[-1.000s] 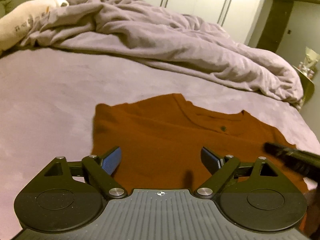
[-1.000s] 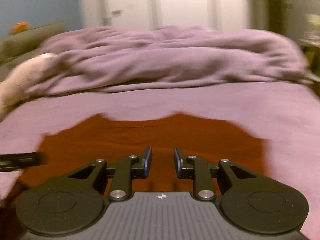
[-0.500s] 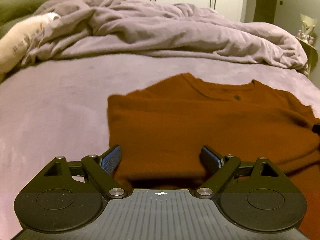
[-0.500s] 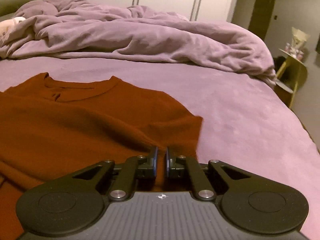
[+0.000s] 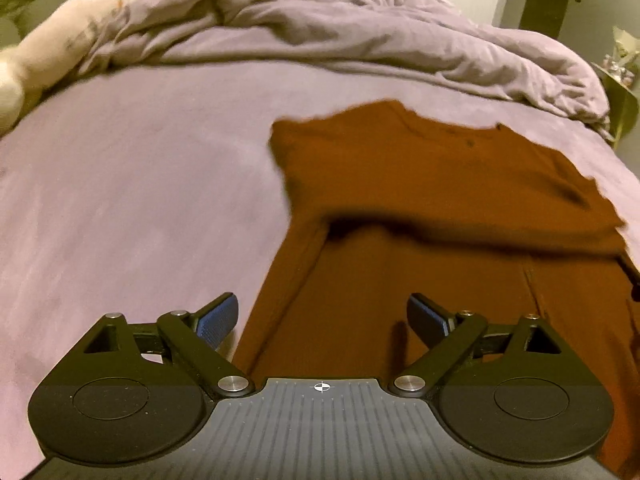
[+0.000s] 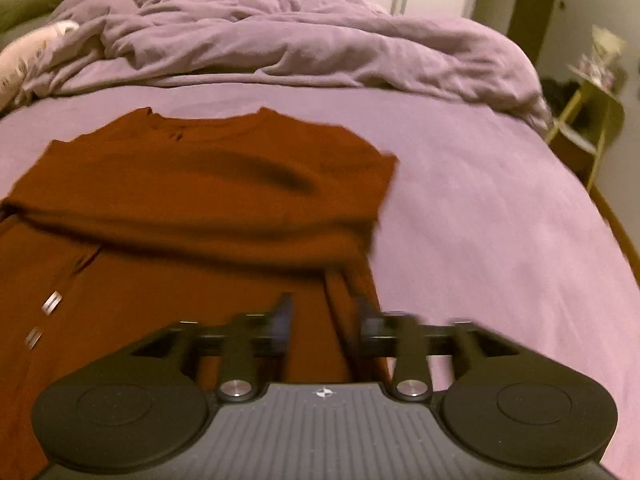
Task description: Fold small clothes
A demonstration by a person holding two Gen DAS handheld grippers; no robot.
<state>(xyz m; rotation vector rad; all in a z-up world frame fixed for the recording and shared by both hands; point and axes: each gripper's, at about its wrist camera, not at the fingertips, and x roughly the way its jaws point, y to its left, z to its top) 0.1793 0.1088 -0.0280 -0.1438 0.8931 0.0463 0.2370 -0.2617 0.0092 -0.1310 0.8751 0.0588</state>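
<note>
While both my claws hang over the near part of the bed (image 5: pixel 120 184), the rust-brown shirt (image 5: pixel 440 184) lies flat on the purple sheet, its top half folded down over the lower part so the neckline faces the far side. My left claw (image 5: pixel 322 320) is spread wide, blue pads (image 5: pixel 218 314) apart, nothing pinched; the shirt's left edge runs between the fingers below. My right claw (image 6: pixel 324 318) has just been opening and sits part spread, blurred, over the shirt's lower right edge with cloth under the gap but not gripped. In the right view the shirt (image 6: pixel 200 184) fills the left side, and two small pale tags (image 6: pixel 52 302) show on its lower part. A crumpled purple duvet (image 6: pixel 300 48) is piled across the far bed, a cream pillow (image 5: pixel 60 40) at far left, a yellow-green side table (image 6: pixel 592 120) off right.
</note>
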